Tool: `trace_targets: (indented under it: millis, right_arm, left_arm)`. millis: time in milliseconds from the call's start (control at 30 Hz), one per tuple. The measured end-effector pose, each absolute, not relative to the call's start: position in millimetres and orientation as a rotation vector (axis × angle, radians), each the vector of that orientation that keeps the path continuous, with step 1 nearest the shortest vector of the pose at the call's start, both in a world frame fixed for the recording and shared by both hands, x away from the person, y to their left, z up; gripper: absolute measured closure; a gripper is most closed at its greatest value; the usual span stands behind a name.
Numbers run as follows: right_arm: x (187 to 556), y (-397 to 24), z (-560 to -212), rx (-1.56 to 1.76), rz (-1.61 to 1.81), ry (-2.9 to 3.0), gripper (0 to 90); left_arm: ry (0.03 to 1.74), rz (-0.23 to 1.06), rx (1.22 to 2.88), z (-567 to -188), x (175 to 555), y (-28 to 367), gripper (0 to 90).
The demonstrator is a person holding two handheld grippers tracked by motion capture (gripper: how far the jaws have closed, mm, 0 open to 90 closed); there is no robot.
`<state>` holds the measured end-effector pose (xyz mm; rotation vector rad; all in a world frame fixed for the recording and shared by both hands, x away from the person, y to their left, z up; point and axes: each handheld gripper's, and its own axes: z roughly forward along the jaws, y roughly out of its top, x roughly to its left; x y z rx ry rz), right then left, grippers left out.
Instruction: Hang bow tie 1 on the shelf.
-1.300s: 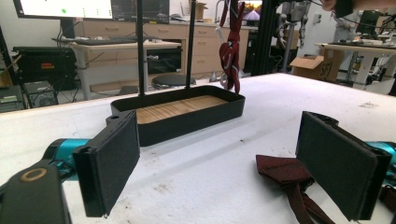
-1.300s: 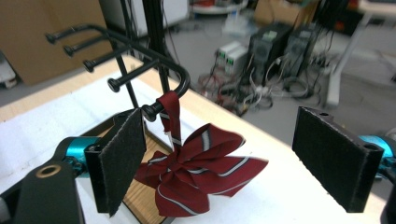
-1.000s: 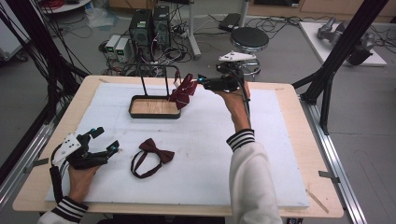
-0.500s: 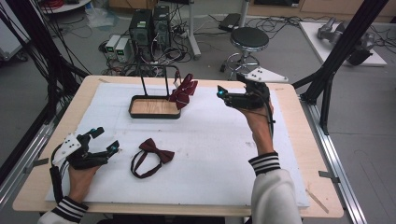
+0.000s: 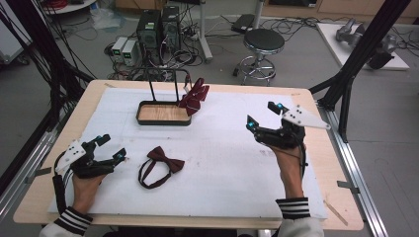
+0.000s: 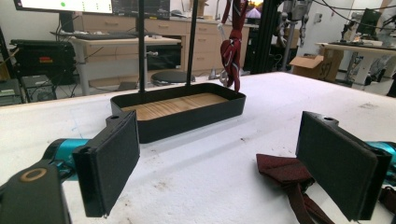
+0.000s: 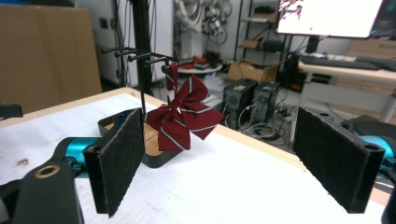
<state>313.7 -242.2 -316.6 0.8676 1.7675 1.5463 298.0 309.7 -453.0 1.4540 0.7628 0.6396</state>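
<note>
Now the striped bow tie (image 5: 193, 95) hangs on the stand (image 5: 163, 111) w/ nothing holding it — a sec ago the right gripper (image 5: 262, 114) was up at the rack w/ that tie, since then it's pulled back to the right side of the counter (image 5: 222, 192), fingers wide apart, empty. So, judging by that, tie no. 1 is done. Second bow tie (image 5: 160, 165) lies flat on the counter, strap looped, just beside the left gripper (image 5: 113, 146) — same spot as before. Left gripper hasn't moved either; fingers open, nothing between them, tie (image 6: 287, 175) low near its right finger. Next step probably: left picks it up & hangs it too.
</note>
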Motion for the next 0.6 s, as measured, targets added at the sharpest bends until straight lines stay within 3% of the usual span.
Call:
trace_targets:
  millis: [367, 600]
  right_arm:
    - [285, -241, -372, 0.883, 1.576, 1.676, 14.5]
    - [284, -237, -386, 0.905, 1.581, 1.679, 13.7]
  left_arm:
    - [0.755, 0.647, 1.46, -453, 297, 309, 14.0]
    - [0.756, 0.647, 1.458, -453, 297, 309, 13.9]
